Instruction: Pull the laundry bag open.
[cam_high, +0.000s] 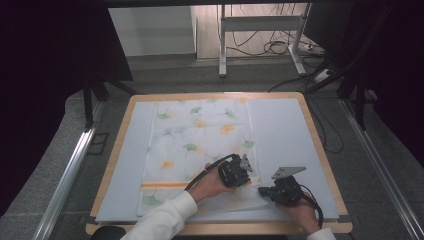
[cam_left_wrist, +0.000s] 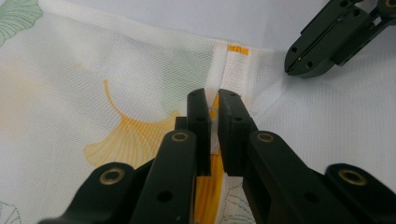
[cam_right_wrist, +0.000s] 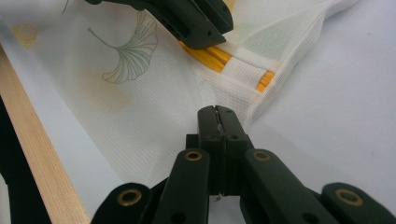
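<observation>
At the near right corner of the printed cloth (cam_high: 200, 145), both my grippers are at work on the zip end. My left gripper (cam_left_wrist: 212, 105) has its jaws nearly together, pinching something small and pale at the end of the yellow zip (cam_left_wrist: 208, 186), which runs back under the jaws toward me. My right gripper (cam_right_wrist: 218, 122) is clamped tight on the white mesh hem, with the zip's end (cam_right_wrist: 205, 57) just ahead of its jaws and to their left, and the other gripper's tips resting right over it.

By my reading, this is the start of a zip pull: the right jaws anchor the corner, the left holds the slider tab. The next move calls for a steady draw along the zip while the anchor stays put and the cloth stays flat on the worktop (cam_high: 285, 130).

Whether the left jaws hold the tab itself or just fabric is hard to make out; the jaws cover it. From above, my hands hide the corner.
</observation>
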